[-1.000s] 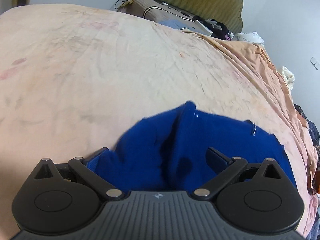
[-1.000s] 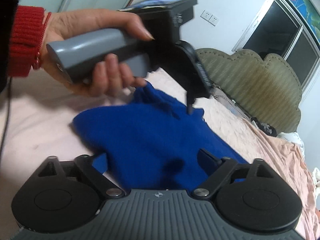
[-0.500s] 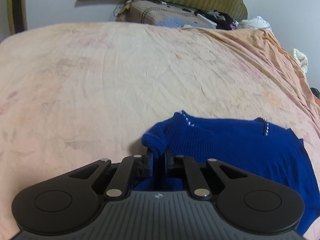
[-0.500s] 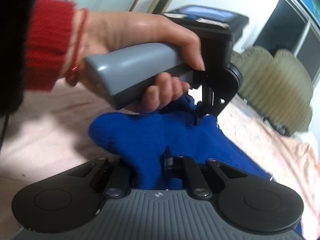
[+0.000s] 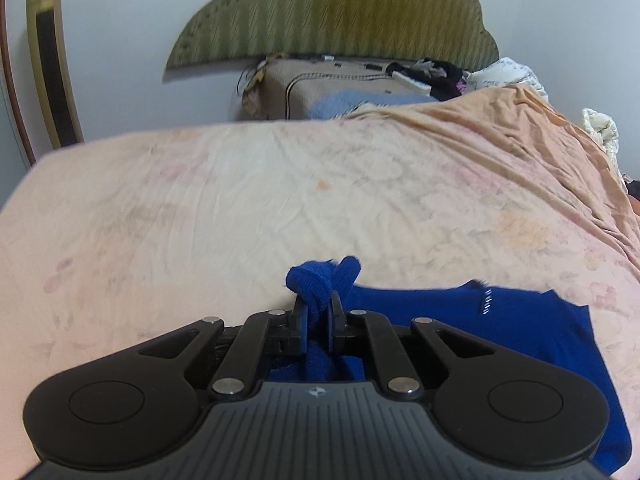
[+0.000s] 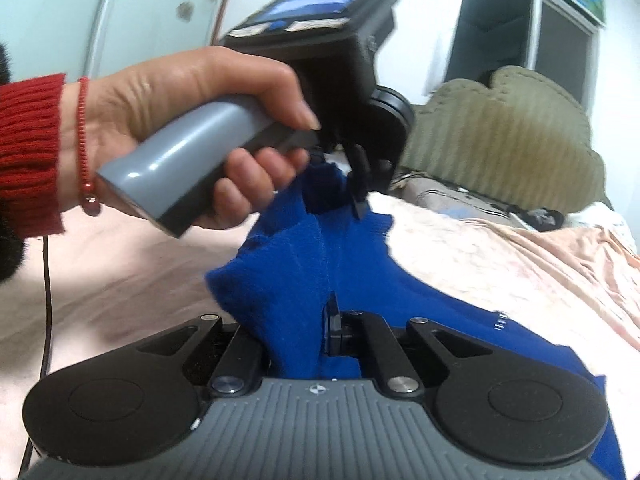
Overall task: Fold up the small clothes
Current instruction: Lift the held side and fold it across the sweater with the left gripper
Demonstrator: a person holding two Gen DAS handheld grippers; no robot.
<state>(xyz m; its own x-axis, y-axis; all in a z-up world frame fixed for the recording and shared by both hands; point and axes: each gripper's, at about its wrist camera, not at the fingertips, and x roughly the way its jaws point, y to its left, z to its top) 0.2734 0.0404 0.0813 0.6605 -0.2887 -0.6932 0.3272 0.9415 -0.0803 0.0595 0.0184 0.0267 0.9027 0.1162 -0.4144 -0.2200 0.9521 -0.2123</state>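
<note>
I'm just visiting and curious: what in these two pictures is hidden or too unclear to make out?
- Blue knitted garment: in the left wrist view its lower part is hidden behind the left gripper, and its outline runs off the bottom edge.
- Right gripper: in the right wrist view, one finger is buried in the blue knit.
- Dark clutter by the olive headboard: too small and blurred to identify.
- The person: only a hand and red cuff show.

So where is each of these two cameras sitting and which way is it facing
Left wrist: sits on the left hand-held gripper, facing across the bed to the headboard; no hand shows.
Right wrist: sits on the right hand-held gripper, facing the person's left hand and red sleeve.
Shared: the blue sweater, pinched by both grippers, plus bed and headboard.
</note>
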